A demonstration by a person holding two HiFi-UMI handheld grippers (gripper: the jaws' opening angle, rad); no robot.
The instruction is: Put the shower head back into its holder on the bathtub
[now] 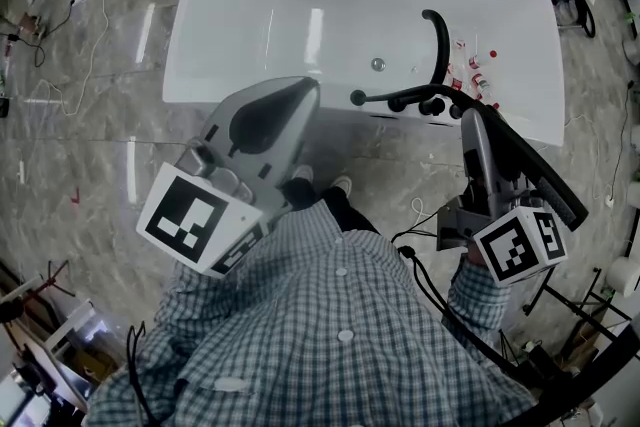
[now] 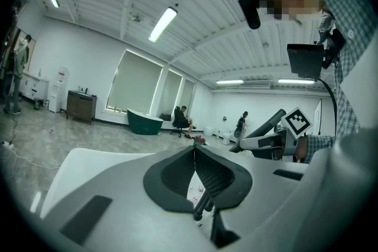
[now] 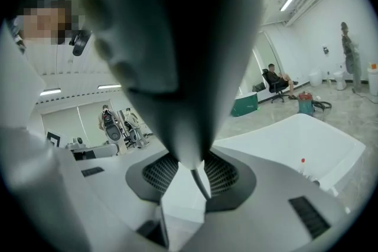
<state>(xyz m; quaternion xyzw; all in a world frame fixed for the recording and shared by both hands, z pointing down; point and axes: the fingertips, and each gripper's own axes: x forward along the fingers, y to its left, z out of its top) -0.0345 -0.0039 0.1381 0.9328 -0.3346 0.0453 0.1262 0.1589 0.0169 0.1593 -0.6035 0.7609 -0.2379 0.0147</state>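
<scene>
**Head view.** The left gripper (image 1: 308, 87) is held up in front of the near rim of the bathtub (image 1: 250, 5). Its 2 jaws are together and nothing is between them. The right gripper (image 1: 472, 121) points at the same rim and carries the shower head (image 1: 540, 180). This is a long black bar running from the gripper's tips back past its marker cube. Just ahead of the right gripper's tips, black fittings stand on the rim, with a curved faucet (image 1: 437, 45) rising beyond them. Small red-capped bottles (image 1: 478, 70) stand on the rim beyond the tips, beside the faucet. Whether the shower head touches any fitting cannot be told.

**Left gripper view.** The 2 pads meet at the tips. Only a narrow slit remains below them, and the black fittings and the bottles show through it. No object is gripped. The right gripper, with the shower head, sits off to this gripper's right.

**Right gripper view.** The jaws are closed on the shower head (image 3: 177, 56). Its tapered end sits between the 2 pads, and its broad dark body rises toward the camera. A thin hose (image 3: 202, 185) leaves the tapered end and passes down between the jaws. The bathtub lies ahead and to the right of the jaws.
</scene>
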